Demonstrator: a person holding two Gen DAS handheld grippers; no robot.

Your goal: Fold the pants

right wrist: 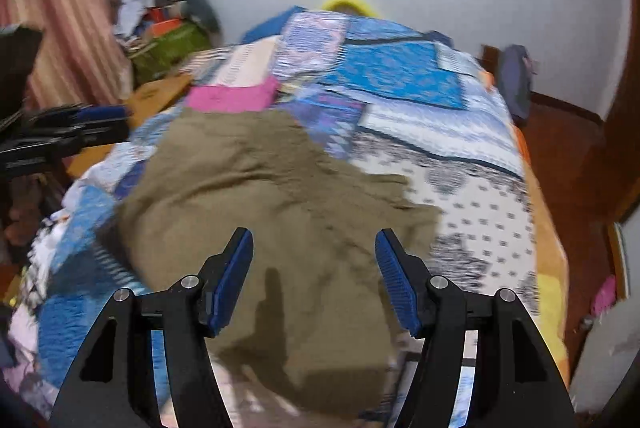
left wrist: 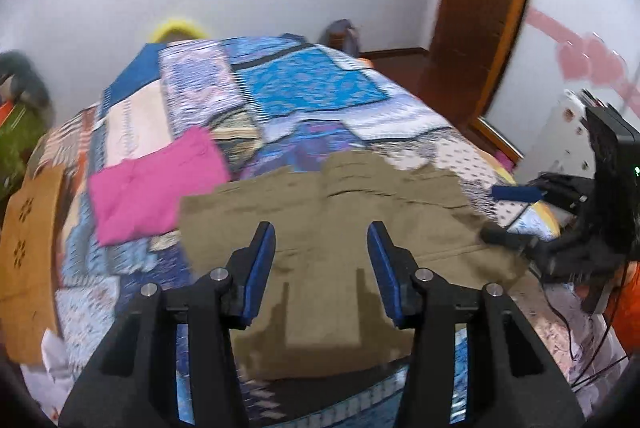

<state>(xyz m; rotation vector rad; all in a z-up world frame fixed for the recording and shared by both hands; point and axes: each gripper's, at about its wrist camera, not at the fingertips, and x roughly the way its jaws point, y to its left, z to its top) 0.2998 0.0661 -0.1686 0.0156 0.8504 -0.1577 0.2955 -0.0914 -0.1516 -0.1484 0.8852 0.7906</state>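
Note:
Olive-brown pants (left wrist: 340,212) lie folded on the patchwork bedspread, also seen in the right wrist view as a rumpled brown mass (right wrist: 256,196). My left gripper (left wrist: 321,230) hovers above the pants, open, nothing between its blue pads. My right gripper (right wrist: 314,236) also hangs above the pants, open and empty. From the left wrist view the right gripper (left wrist: 508,216) shows at the right edge of the bed, over the pants' right side. In the right wrist view the left gripper (right wrist: 100,124) shows at the far left.
A folded pink garment (left wrist: 156,184) lies on the bedspread (left wrist: 312,84) left of the pants, seen too as the pink garment (right wrist: 236,96). A brown wooden board (left wrist: 28,240) borders the bed's left side. Clutter (right wrist: 168,28) is piled by the striped curtain. A wooden door frame (left wrist: 484,8) stands right.

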